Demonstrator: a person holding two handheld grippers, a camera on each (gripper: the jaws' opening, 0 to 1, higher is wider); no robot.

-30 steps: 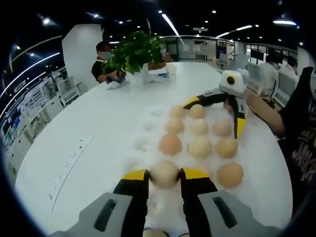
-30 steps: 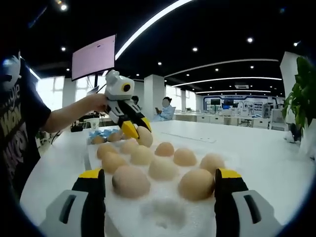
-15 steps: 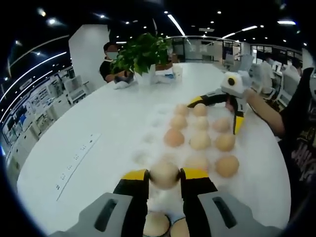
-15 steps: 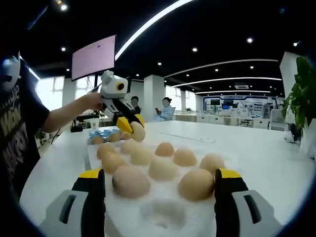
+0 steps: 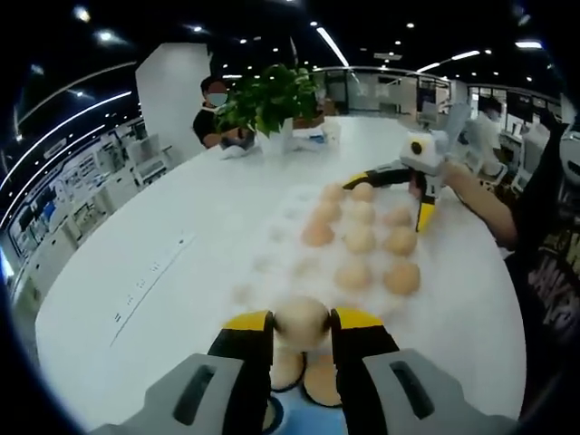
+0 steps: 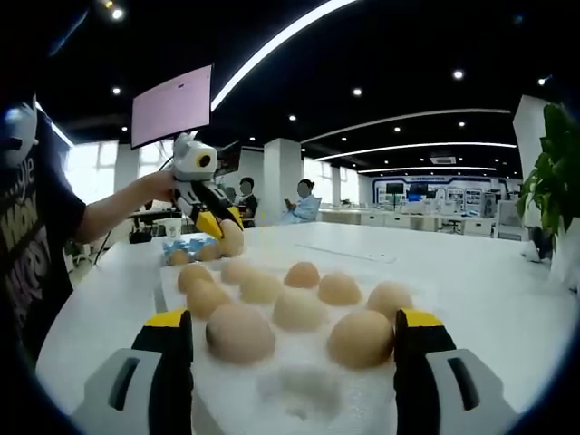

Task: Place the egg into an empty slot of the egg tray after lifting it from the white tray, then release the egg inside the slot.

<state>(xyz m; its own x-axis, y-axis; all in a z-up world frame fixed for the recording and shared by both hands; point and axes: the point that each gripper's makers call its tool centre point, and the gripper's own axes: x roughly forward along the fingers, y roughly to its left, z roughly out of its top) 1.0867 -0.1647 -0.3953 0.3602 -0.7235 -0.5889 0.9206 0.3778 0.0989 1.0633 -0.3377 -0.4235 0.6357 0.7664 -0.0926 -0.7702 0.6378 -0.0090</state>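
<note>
In the left gripper view my left gripper is shut on a pale egg, held above two eggs in a blue-rimmed tray at the bottom edge. Beyond it the white egg tray carries several eggs, with bare slots along its left side. My right gripper is open at the tray's far right end. The right gripper view has my right gripper open around the near end of the egg tray. The left gripper with its egg hovers at the far end.
A potted plant and a seated person are at the far side of the large white table. A flat labelled strip lies to the left. A monitor stands behind the person's arm.
My left gripper, still shut on the egg, has drawn back from the egg tray and now hangs over the blue-rimmed tray. The right gripper has not moved.
</note>
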